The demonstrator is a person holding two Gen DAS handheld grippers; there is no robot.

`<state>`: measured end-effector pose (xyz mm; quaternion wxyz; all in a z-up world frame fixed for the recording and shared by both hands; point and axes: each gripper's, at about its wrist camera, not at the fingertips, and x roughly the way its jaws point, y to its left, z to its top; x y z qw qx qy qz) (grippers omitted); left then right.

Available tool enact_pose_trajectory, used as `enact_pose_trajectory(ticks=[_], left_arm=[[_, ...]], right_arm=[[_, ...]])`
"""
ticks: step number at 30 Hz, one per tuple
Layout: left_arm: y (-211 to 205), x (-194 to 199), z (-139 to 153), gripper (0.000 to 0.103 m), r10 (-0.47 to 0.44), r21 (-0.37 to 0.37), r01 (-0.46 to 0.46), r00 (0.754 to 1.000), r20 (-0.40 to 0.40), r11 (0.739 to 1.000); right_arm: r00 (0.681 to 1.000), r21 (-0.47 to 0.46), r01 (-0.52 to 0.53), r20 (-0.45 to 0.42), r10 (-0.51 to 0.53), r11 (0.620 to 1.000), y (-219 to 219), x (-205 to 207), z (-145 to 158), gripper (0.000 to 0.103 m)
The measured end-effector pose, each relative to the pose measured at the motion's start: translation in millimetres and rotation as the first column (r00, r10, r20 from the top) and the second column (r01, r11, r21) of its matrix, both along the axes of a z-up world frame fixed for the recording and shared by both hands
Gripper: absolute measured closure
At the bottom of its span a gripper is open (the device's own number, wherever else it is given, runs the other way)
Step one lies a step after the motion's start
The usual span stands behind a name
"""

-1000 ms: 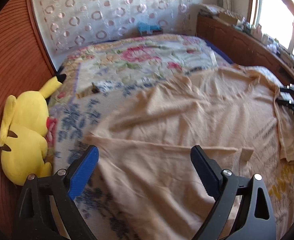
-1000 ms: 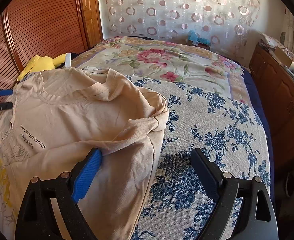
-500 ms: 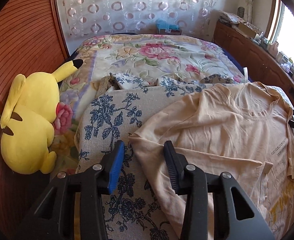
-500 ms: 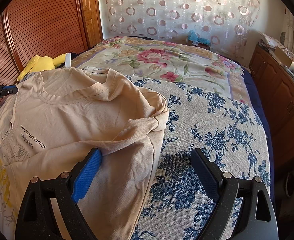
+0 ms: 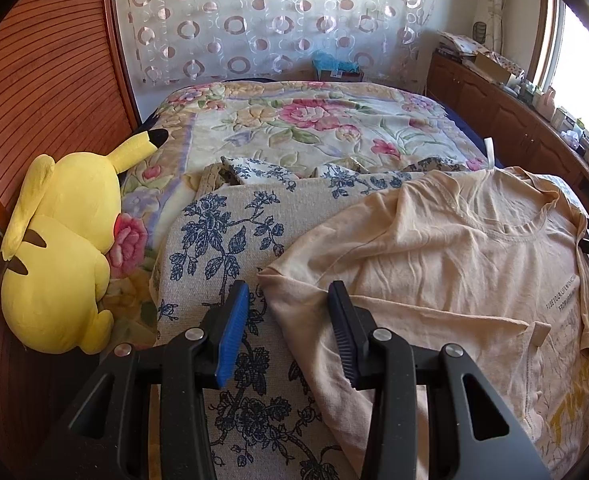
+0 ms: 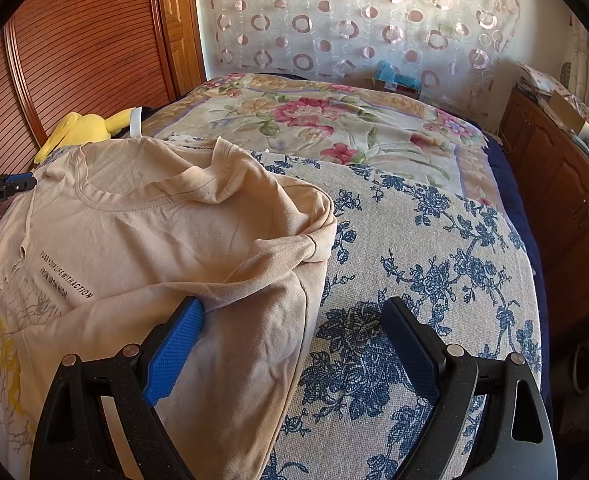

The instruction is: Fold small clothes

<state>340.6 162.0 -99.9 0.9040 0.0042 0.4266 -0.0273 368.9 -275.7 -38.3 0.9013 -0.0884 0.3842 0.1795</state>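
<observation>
Left wrist: yellow plush toy (image 5: pixel 60 256) beside T-shirt (image 5: pixel 434 248) on bed (image 5: pixel 314 128).

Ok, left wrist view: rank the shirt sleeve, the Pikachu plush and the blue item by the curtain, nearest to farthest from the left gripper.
1. Sleeve, between the left gripper's fingers.
2. Plush, off to the left by the wardrobe.
3. Blue item, far end, under the curtain.

left tongs (image 5: pixel 288 322): matte black speckled plastic arms, triangular cut-outs, round silver screws, ribbed blue pads (image 5: pixel 234 334) | right tongs (image 6: pixel 292 342): same black frame, silver screws, textured blue pads (image 6: pixel 174 354) | marking: white "GenRobot.AI" lettering on left tongs' black body
</observation>
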Motion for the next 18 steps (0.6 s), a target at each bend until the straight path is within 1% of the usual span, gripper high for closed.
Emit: enact_pose_trajectory(ticks=[2, 3, 5, 6, 7, 8, 9, 11, 12, 13, 14, 15, 17, 18], left_arm=[[0, -1, 0, 0.061, -0.001, 0.0, 0.001, 1.0, 0.004, 1.0], [0, -1, 0, 0.061, -0.001, 0.0, 0.001, 1.0, 0.005, 1.0], [-1, -1, 0, 0.061, -0.001, 0.001, 0.001, 1.0, 0.008, 1.0], [-1, -1, 0, 0.061, 0.0, 0.001, 0.0, 1.0, 0.01, 1.0], [-1, -2, 0, 0.061, 0.0, 0.003, 0.0, 1.0, 0.01, 1.0], [-1, -1, 0, 0.061, 0.0, 0.003, 0.0, 1.0, 0.009, 1.0], [-1, -1, 0, 0.061, 0.0, 0.005, 0.0, 1.0, 0.009, 1.0], [-2, 0, 1, 0.061, 0.002, 0.008, -0.002, 1.0, 0.006, 1.0], [-3, 0, 2, 0.068, -0.008, 0.006, 0.008, 1.0, 0.004, 1.0], [-6, 0, 3, 0.079, -0.025, 0.001, 0.025, 1.0, 0.003, 1.0], [-9, 0, 3, 0.084, -0.049, 0.007, 0.049, 0.999, 0.003, 0.999], [-14, 0, 4, 0.092, -0.065, 0.024, 0.065, 0.998, 0.002, 0.998], [-21, 0, 5, 0.094, -0.073, 0.041, 0.073, 0.997, 0.001, 0.997], [-22, -1, 5, 0.094, -0.079, 0.034, 0.079, 0.997, 0.002, 0.996]], right_arm=[[1.0, -0.009, -0.022, -0.009, 0.022, 1.0, 1, 3, 2, 0.018], [0.999, -0.007, -0.033, -0.016, 0.033, 0.999, 1, 6, 4, 0.02], [0.999, -0.009, -0.046, -0.023, 0.046, 0.999, 1, 12, 8, 0.03], [0.998, -0.012, -0.054, -0.025, 0.054, 0.998, 2, 15, 9, 0.033], [0.998, -0.02, -0.059, -0.024, 0.058, 0.998, 3, 18, 10, 0.04], [0.998, -0.026, -0.06, -0.024, 0.06, 0.998, 4, 20, 11, 0.049], [0.997, -0.029, -0.069, -0.027, 0.068, 0.997, 5, 23, 11, 0.054], [0.995, -0.019, -0.094, -0.026, 0.093, 0.995, 7, 24, 11, 0.072], [0.995, -0.019, -0.102, -0.021, 0.102, 0.995, 8, 24, 11, 0.077], [0.994, -0.018, -0.11, -0.015, 0.11, 0.994, 8, 24, 11, 0.084], [0.993, -0.014, -0.117, -0.013, 0.117, 0.993, 7, 23, 11, 0.086], [0.993, -0.013, -0.119, -0.007, 0.119, 0.993, 6, 22, 10, 0.086], [0.993, -0.007, -0.12, 0.001, 0.12, 0.993, 3, 20, 8, 0.089], [0.993, 0.0, -0.119, 0.001, 0.119, 0.993, 1, 21, 7, 0.089]])
